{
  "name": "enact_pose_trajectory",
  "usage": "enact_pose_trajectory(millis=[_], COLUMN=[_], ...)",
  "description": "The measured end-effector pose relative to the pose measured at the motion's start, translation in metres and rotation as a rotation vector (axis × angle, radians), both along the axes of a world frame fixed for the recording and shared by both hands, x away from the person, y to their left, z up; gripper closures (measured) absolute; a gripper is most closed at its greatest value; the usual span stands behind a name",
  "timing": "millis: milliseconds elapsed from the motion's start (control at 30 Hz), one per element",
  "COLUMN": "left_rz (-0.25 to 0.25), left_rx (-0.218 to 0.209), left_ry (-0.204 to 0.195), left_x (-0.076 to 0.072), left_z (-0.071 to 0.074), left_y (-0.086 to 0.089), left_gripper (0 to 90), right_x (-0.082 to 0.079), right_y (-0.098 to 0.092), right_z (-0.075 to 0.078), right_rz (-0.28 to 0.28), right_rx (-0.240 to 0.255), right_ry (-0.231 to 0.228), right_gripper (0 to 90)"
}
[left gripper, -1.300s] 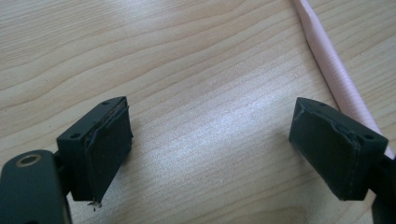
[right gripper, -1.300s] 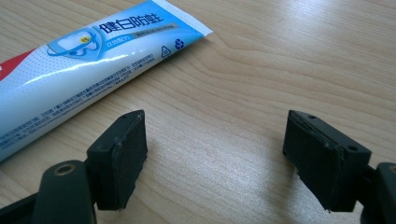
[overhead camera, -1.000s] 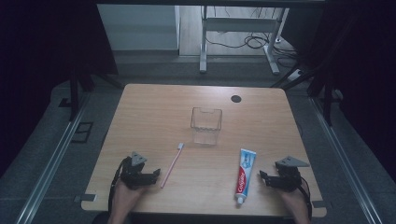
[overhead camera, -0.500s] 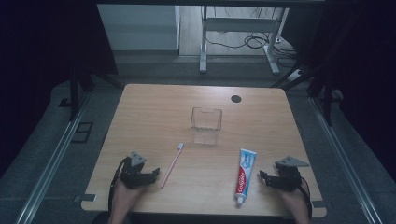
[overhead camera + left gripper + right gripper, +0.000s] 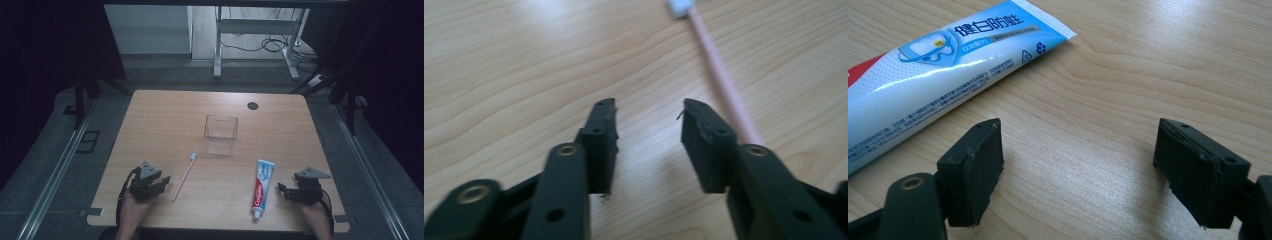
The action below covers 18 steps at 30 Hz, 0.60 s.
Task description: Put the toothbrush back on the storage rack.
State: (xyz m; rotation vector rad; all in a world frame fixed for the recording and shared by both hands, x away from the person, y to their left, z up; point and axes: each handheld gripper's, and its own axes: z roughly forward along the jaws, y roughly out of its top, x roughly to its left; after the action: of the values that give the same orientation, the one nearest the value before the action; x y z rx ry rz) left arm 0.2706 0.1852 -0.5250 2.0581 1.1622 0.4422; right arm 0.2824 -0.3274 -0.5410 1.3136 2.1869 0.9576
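Note:
A pink toothbrush (image 5: 184,176) lies on the wooden table (image 5: 165,120), its white head pointing away from me. Just left of it rests my left gripper (image 5: 164,181), open and holding nothing; in the left gripper view the toothbrush (image 5: 724,85) runs past the right jaw of that left gripper (image 5: 649,107). A blue, white and red toothpaste tube (image 5: 261,187) lies at the front right, cap toward me. My right gripper (image 5: 283,190) sits open just right of it, with bare wood between its jaws. In the right gripper view the tube (image 5: 943,70) lies left of the right gripper (image 5: 1078,145).
A clear plastic cup-like container (image 5: 220,134) stands in the middle of the table, beyond both objects. A small dark round hole (image 5: 253,106) marks the far right of the tabletop. Metal desk legs and cables (image 5: 265,45) are on the floor behind.

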Motion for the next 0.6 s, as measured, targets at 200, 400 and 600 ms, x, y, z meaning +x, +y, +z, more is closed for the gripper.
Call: enact_pose_trajectory(millis=[200,400,600], left_rz=[-0.055,-0.103,-0.145], left_rx=[-0.02,-0.032,-0.026], left_ry=[0.023,0.055,0.072], left_x=[-0.002,-0.005,-0.007], left_z=[0.007,0.008,0.005], left_y=[-0.012,-0.026,-0.039], left_gripper=[85.4,89.5,89.5], right_x=[0.0,0.0,0.001], right_y=[0.0,0.0,0.0], right_z=[0.0,0.0,0.0], right_rz=[0.001,0.002,0.004], right_rx=[0.0,0.001,0.0], right_ry=[0.0,0.001,0.0], right_gripper=[19.7,19.3,19.0])
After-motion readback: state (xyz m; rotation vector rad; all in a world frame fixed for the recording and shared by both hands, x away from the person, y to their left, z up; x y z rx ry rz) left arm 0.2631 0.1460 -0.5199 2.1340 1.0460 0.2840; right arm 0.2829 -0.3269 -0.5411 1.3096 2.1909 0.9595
